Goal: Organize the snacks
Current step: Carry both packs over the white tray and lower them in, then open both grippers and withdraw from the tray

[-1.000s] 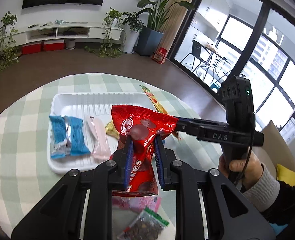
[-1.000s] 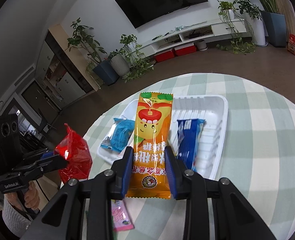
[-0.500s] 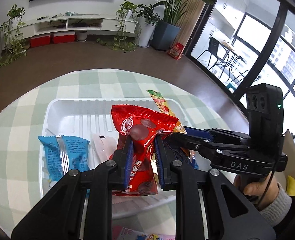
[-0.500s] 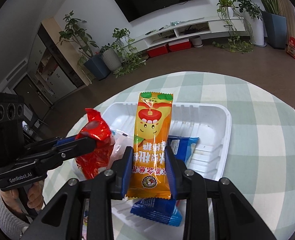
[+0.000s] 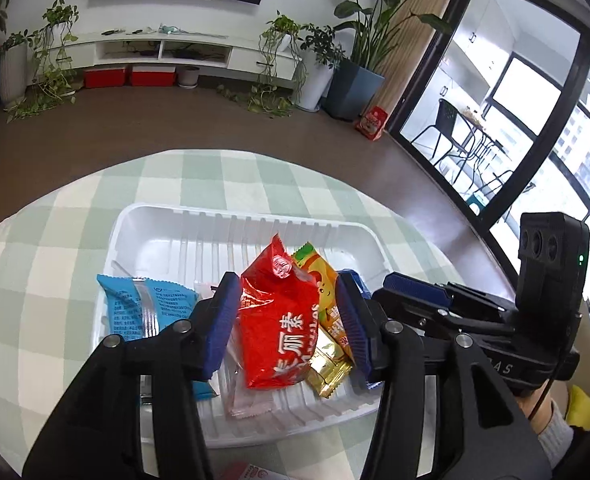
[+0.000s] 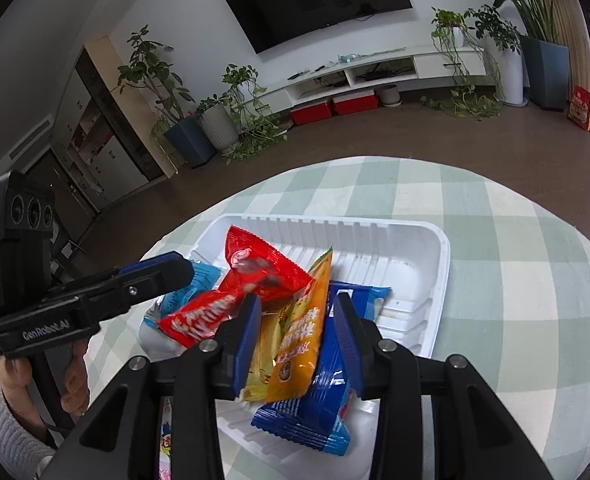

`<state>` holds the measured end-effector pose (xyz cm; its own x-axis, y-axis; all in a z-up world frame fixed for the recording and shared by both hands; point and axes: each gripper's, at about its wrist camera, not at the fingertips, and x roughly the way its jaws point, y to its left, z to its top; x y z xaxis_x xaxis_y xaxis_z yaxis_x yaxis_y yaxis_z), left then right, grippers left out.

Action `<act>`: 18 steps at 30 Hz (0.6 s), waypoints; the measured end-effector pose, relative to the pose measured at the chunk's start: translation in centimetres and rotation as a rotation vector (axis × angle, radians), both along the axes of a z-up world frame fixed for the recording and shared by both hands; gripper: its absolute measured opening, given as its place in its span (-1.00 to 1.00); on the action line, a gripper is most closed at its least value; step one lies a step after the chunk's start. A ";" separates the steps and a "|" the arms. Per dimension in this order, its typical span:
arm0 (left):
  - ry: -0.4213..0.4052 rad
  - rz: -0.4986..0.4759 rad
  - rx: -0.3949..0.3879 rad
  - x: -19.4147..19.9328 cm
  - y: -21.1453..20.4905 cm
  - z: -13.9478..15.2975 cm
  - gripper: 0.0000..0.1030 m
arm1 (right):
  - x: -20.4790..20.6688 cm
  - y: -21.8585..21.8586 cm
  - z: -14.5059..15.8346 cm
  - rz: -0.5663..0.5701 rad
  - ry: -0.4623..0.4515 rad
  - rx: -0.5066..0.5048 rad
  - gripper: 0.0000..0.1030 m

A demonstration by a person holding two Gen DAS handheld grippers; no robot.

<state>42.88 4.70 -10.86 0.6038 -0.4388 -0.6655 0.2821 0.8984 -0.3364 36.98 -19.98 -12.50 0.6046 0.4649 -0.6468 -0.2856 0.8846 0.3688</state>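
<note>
In the left wrist view the left gripper (image 5: 289, 316) fills the lower middle of the frame with its jaws opening; the red snack packet (image 5: 279, 332) lies between the blue pads, with a gap showing on each side, on top of the other snacks in the white plastic tray (image 5: 167, 232). A light blue packet (image 5: 139, 312) lies at the tray's left, a gold packet (image 5: 329, 368) under the red one at lower right. In the right wrist view the right gripper (image 6: 297, 336) sits at lower centre, jaws also opening, and the orange snack packet (image 6: 303, 344) stands tilted between its pads, leaning on the red packet (image 6: 255, 276), with a dark blue packet (image 6: 327, 396) beneath. The tray rests on a green checked tablecloth (image 6: 515, 240).
</note>
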 end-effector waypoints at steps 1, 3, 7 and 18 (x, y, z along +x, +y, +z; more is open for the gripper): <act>-0.003 0.003 0.000 -0.2 0.1 0.2 -0.08 | -0.2 0.2 0.2 0.004 -0.009 -0.006 -0.20; -0.016 0.006 0.014 -1.0 0.2 0.8 -0.08 | -0.7 0.4 0.7 0.015 -0.024 -0.011 -0.20; -0.042 0.007 0.059 -3.7 0.3 1.7 -0.08 | -1.9 0.9 1.8 0.029 -0.056 -0.021 -0.18; -0.054 -0.006 0.097 -12.1 1.6 1.3 -0.08 | -8.3 2.9 2.7 0.098 -0.100 -0.044 -0.03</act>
